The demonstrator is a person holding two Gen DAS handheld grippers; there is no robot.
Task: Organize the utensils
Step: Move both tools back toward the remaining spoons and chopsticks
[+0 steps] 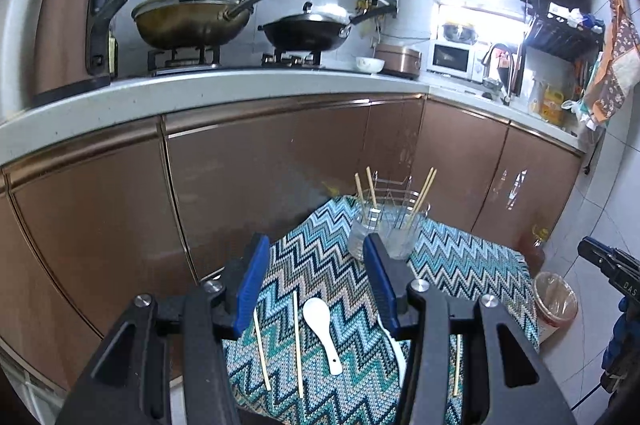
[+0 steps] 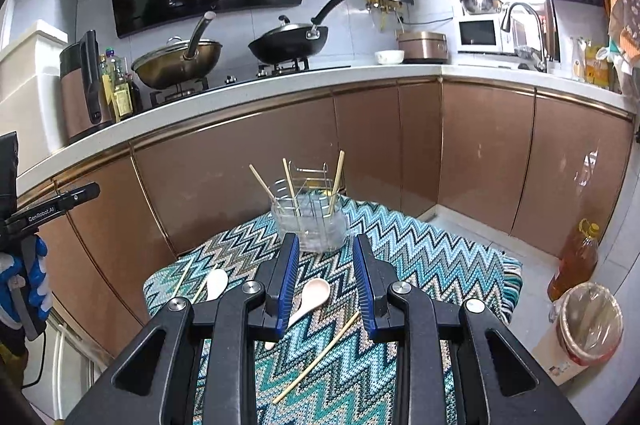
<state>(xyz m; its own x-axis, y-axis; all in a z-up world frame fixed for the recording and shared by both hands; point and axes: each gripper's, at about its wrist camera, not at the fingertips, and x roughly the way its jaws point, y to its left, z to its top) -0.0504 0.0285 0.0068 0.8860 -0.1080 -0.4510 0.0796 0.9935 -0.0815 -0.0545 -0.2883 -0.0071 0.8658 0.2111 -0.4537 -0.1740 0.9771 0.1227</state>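
- Three chopsticks point(image 2: 294, 185) are already standing in the clear holder point(image 2: 310, 225), which is sitting at the twelve o'clock edge of the cloth-covered tabletop point(image 2: 440, 257).
- Two white spoons point(image 2: 310, 299) and three loose chopsticks point(image 2: 316, 361) are lying flat, still awaiting sorting; the job appears roughly half complete.
- The left tool point(image 1: 316, 285) is hovering, jaws spread, gripping nothing.
- The right tool point(image 2: 326, 285) is hovering, jaws parted more narrowly, likewise empty.

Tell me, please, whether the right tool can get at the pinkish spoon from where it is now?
Probably yes: the right tool hangs open just above the spoon, whose bowl shows between its fingers, with nothing lying over it.
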